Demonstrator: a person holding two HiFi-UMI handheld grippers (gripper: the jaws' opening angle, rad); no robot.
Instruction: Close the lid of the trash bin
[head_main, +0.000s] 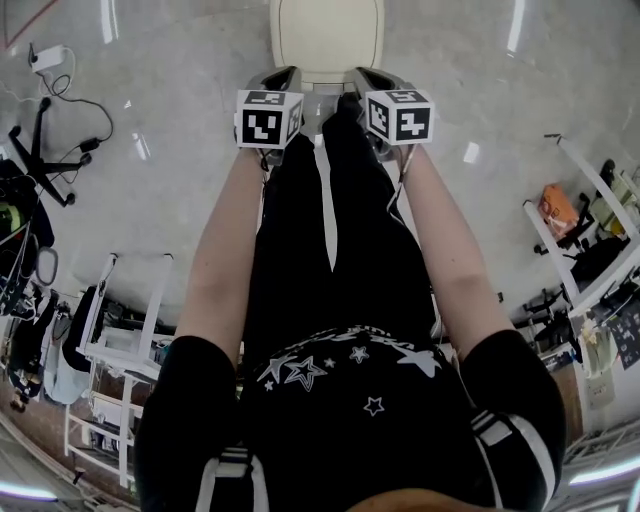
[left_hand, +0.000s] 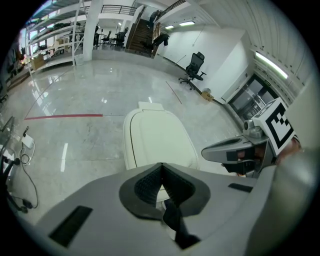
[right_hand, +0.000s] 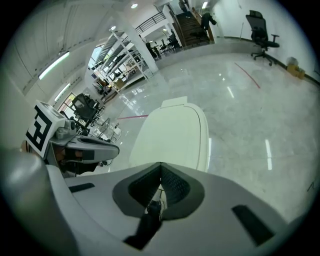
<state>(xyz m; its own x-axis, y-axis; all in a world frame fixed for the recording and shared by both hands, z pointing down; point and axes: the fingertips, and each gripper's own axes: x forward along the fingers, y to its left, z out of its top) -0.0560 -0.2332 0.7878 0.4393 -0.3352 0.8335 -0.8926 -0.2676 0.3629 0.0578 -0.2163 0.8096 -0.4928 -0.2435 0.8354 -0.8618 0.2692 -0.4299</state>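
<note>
Trash bin lid (head_main: 327, 35) is lying flat, seemingly closed already; left gripper (left_hand: 161, 169) and right gripper (right_hand: 160, 168) are hovering above it, fingers together, empty.

Large open lab or workshop hall, pale polished floor (left_hand: 90, 90) with a red line (left_hand: 62, 117) on the left, metal shelving racks (right_hand: 124, 55) at the far side, office chair (left_hand: 195, 67) by the far wall, staircase (left_hand: 142, 32) to an upper gallery, white power strip (head_main: 47, 58) with loose cables.
</note>
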